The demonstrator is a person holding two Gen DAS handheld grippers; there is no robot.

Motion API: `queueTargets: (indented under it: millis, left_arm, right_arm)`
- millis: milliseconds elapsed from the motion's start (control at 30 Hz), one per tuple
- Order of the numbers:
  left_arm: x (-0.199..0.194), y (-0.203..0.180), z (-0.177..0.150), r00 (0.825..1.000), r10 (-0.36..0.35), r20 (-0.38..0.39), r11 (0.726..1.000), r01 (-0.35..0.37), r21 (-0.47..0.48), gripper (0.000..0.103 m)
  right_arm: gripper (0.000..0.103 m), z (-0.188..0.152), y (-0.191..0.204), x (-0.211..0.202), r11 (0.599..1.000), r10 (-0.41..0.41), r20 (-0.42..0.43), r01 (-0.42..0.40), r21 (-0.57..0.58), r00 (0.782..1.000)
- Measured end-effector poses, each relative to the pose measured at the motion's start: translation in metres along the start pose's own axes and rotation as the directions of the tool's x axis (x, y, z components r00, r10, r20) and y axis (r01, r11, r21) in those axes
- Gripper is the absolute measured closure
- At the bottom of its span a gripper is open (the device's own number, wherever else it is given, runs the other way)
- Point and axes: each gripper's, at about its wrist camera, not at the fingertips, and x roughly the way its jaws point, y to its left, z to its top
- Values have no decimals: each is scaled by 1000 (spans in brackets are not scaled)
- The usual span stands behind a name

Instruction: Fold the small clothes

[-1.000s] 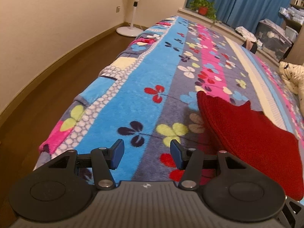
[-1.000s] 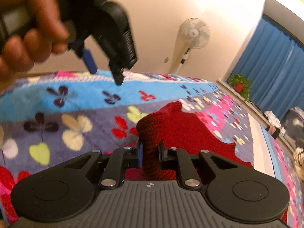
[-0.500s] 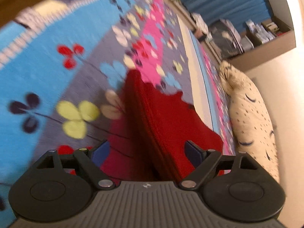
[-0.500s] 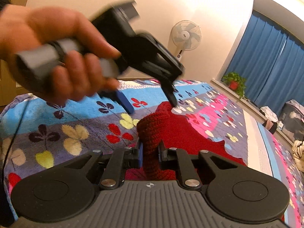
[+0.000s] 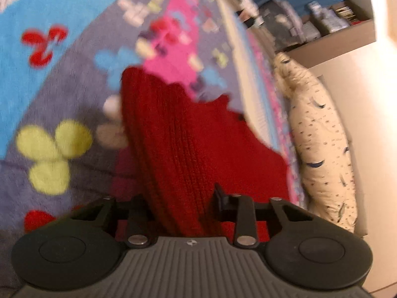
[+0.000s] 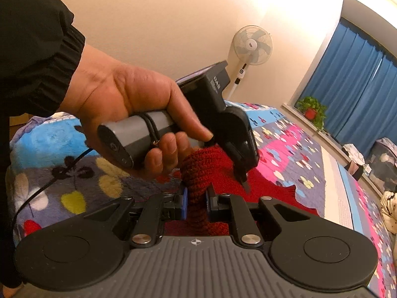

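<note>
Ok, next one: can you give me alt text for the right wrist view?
The right gripper pinches a raised fold of a red knitted garment lying on a flowery blanket. Just above, a hand in a black sleeve holds the left gripper down over the same fold. A white fan and blue curtains stand behind.

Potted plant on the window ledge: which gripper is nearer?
Left. In the right wrist view the left gripper sits ahead, between the right gripper and the potted plant; both are at the red knit.
</note>
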Motion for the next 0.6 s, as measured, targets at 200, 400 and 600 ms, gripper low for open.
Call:
queueTargets:
  millis: [200,400,600]
  left_arm:
    - [-101,-18,7,988,-9,156,999,2,42,68]
    - [-154,2,-12,972,34,234,999,-25,-41,62]
    - [-156,-24,-33,943,8,332,998,11,-55,45]
  right_arm:
    - [90,60,2,-32,994,61,162,-75,78,985]
    - [90,75,-32,-47,911,156,186,-214,352,970]
    - [90,14,-100,-48,735,80,83,-115,669,993]
